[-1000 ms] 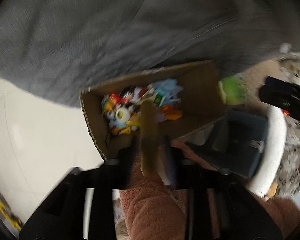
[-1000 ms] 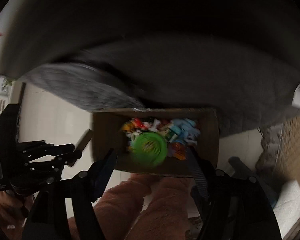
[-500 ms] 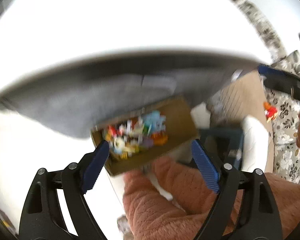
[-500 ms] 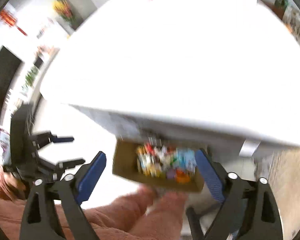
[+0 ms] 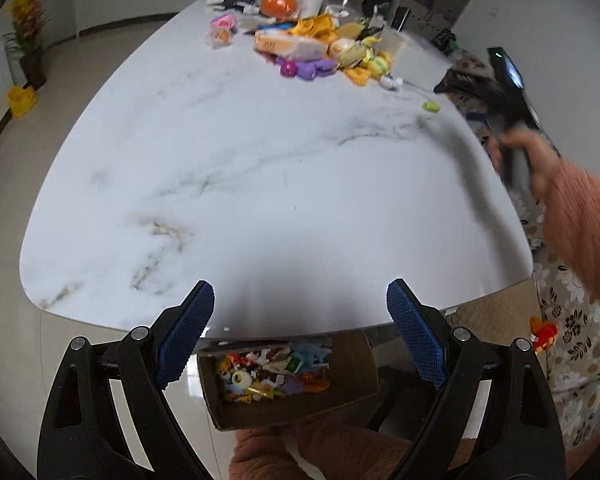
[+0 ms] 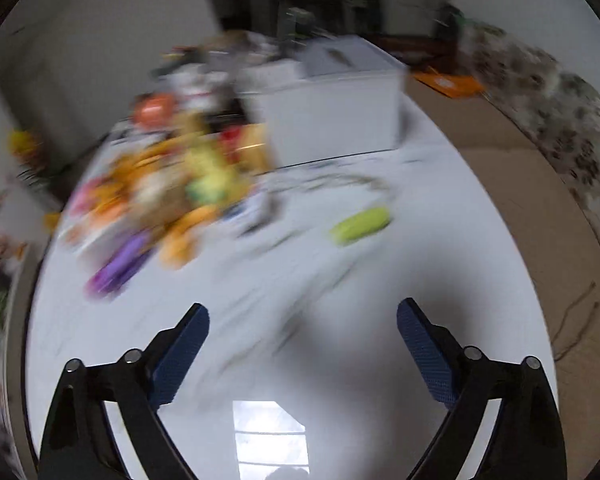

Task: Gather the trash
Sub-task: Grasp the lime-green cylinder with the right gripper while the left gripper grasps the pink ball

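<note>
A cardboard box point(image 5: 352, 368) partly filled with colourful wrappers point(image 5: 272, 372) sits below the near edge of the white marble table point(image 5: 260, 184). My left gripper point(image 5: 300, 284) hangs open above that edge with nothing between its fingers. A heap of trash point(image 5: 320, 48) lies at the far end of the table, and a small green piece point(image 5: 431, 107) lies alone to its right. A hand in a pink sleeve holds my right gripper point(image 5: 500, 92) at the table's right side. In the blurred right wrist view, the right gripper point(image 6: 303, 305) is empty with its jaws closing slightly, short of the green piece point(image 6: 360, 226) and the heap point(image 6: 172, 192).
A white box point(image 6: 332, 116) stands behind the heap. A flowered sofa point(image 5: 572, 344) with a small red toy point(image 5: 542, 330) runs along the right. A pink fleecy garment point(image 5: 284, 456) lies under the cardboard box. A yellow bin point(image 5: 20, 100) and a flower pot stand on the floor at left.
Both grippers rose from over the box to above the table and spread wide. The brown piece and the green round piece between their fingers are gone. The right gripper swung toward the far heap.
</note>
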